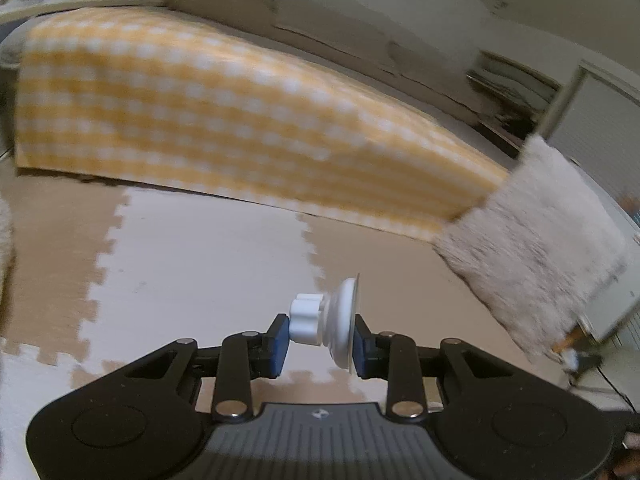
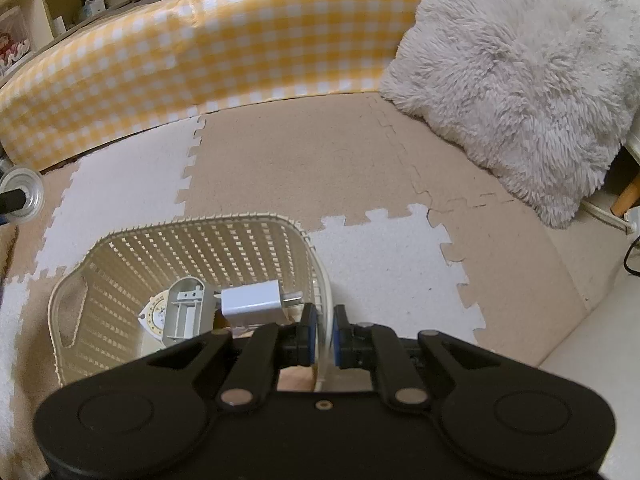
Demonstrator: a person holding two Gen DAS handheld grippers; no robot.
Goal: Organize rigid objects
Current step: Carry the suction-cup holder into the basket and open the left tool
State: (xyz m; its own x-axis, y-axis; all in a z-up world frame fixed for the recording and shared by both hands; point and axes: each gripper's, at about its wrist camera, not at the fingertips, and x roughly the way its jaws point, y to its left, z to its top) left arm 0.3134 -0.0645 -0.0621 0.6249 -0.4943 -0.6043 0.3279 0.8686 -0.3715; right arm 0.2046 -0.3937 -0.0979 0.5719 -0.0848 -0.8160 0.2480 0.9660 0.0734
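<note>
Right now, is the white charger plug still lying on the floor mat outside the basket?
No, the white charger plug lies inside the lattice basket, beside a grey plastic part, in the right wrist view.

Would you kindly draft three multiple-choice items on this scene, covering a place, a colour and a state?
1. Where does the white USB charger block lie?
A. inside the cream lattice plastic basket
B. on the fluffy cushion
C. on the foam floor mat

2. What colour is the checked cover behind the mat?
A. blue and white
B. yellow and white
C. red and white

3. What is the left gripper doing?
A. open, holding nothing
B. shut on the basket rim
C. shut on a white suction cup with knob

Answers:
1 A: the white USB charger block rests within the cream lattice plastic basket.
2 B: the checked cover shows yellow and white squares.
3 C: the left gripper pads clamp the white suction cup with knob.
</note>
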